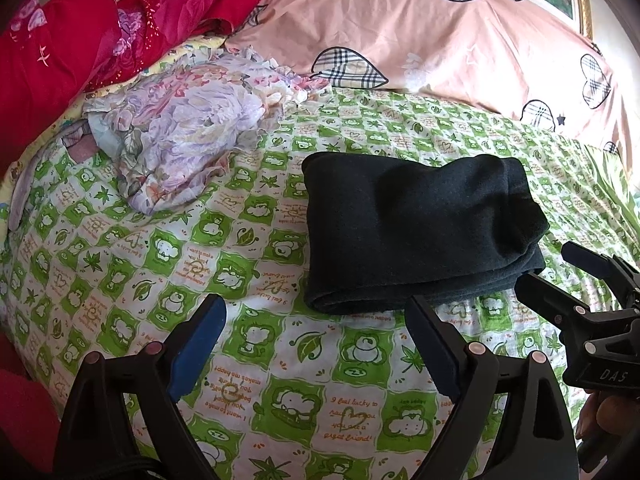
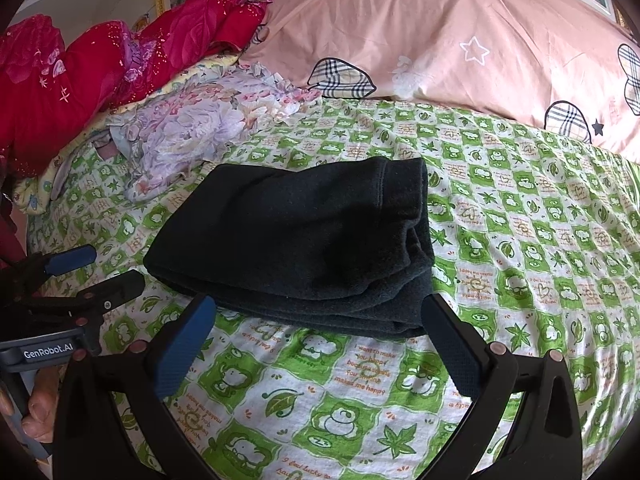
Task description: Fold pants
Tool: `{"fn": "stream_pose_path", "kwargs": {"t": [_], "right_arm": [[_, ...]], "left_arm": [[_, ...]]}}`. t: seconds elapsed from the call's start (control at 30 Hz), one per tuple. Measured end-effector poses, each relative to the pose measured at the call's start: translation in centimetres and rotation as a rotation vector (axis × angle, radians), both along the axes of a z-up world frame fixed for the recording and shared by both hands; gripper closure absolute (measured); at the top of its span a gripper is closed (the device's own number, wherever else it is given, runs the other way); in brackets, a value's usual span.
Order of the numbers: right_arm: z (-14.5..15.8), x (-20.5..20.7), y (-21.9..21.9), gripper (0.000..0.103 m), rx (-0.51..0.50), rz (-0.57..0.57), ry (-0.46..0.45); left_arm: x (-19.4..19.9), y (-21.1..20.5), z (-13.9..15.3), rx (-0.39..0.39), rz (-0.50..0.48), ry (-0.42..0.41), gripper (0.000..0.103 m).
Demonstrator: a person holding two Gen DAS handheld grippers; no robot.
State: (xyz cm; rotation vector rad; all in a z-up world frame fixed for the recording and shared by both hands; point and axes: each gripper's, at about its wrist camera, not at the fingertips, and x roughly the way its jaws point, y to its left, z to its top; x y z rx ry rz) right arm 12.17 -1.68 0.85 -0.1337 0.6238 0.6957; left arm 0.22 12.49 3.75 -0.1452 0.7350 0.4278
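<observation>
Fold is looking essentially done: pants [image 1: 416,232] are sitting as a compact dark bundle on the green bedsheet [image 1: 248,360], mid-bed. Left gripper [image 1: 316,340] and right gripper [image 2: 320,340] are both hovering spread, pinching nothing, just near the bundle. Right wrist view is showing a stitched hem at the far right edge; left view isn't.

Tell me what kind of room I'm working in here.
Most likely a home bedroom: the folded dark pants lie on a bed covered by a green-and-white cartoon sheet, with a pink quilt with plaid hearts and red floral bedding piled along the far side.
</observation>
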Motion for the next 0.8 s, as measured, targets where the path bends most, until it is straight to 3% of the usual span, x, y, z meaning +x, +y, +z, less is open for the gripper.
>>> {"fn": "stream_pose_path", "kwargs": {"t": [0.8], "right_arm": [[0.07, -0.11, 0.76, 0.001, 0.009, 0.013, -0.022]], "left_arm": [[-0.13, 0.83, 0.14, -0.006, 0.021, -0.035, 0.009]]}}
